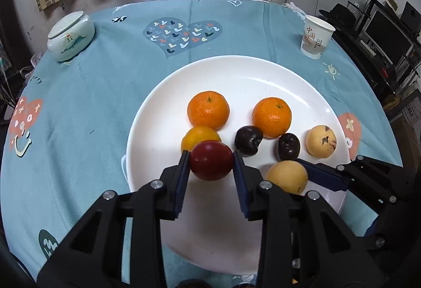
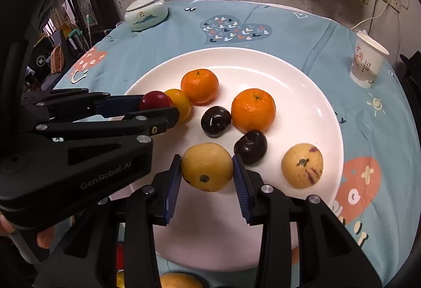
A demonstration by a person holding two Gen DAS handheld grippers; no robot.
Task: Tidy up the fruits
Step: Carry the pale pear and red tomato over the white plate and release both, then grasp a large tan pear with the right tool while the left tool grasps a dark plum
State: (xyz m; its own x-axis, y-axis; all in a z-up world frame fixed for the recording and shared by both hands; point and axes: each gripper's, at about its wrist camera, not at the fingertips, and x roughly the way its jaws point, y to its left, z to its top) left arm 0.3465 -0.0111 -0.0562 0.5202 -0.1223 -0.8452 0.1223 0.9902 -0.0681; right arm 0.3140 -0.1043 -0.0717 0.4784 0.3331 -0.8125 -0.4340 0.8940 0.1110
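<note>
A white plate [image 1: 236, 69] [image 2: 302, 93] holds several fruits. My left gripper [image 1: 211, 165] [image 2: 155, 104] is shut on a red fruit [image 1: 211, 163] [image 2: 155, 100] over the plate's left side, next to a yellow-orange fruit [image 1: 200, 136] [image 2: 180, 104]. My right gripper [image 2: 207, 168] is shut on a yellow fruit [image 2: 207, 166] [image 1: 286, 176] at the plate's near side. Two mandarins [image 1: 208, 109] [image 1: 271, 117] [image 2: 199, 86] [image 2: 253, 109], two dark fruits [image 1: 247, 140] [image 1: 288, 146] [image 2: 215, 121] [image 2: 250, 147] and a spotted yellow fruit [image 1: 321, 141] [image 2: 302, 165] lie on the plate.
The plate rests on a blue patterned tablecloth [image 1: 92, 90] [image 2: 302, 33]. A lidded ceramic jar [image 1: 70, 35] [image 2: 146, 12] stands at the far left and a paper cup [image 1: 315, 36] [image 2: 367, 63] at the far right. More fruit [image 2: 179, 280] shows below the plate's near edge.
</note>
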